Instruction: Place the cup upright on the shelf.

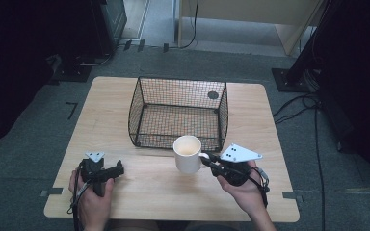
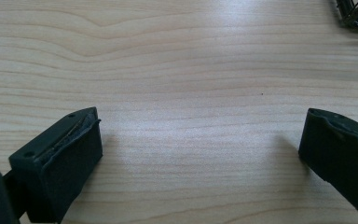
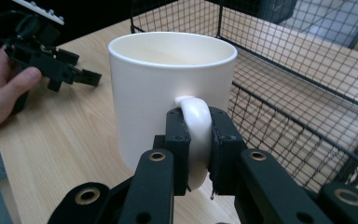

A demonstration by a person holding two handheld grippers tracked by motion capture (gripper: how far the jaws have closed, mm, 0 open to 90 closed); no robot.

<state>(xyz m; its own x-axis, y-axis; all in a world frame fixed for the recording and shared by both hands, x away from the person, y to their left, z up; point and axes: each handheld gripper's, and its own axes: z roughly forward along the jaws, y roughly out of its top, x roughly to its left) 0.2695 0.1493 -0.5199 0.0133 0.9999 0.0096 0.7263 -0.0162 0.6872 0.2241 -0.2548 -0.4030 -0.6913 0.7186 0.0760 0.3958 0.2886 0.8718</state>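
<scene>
My right gripper [image 3: 198,154] is clamped on the handle [image 3: 193,116] of the white mug [image 1: 188,154], one pad on each side of the loop. The mug looks like glazed ceramic: stiff, smooth, a little heavy, breakable, so I judge the handle may slip or turn. Just beyond the mug stands the black wire basket [image 1: 179,113]. My left gripper [image 1: 101,172] rests with jaws wide apart over the pale wooden table [image 2: 177,60].
</scene>
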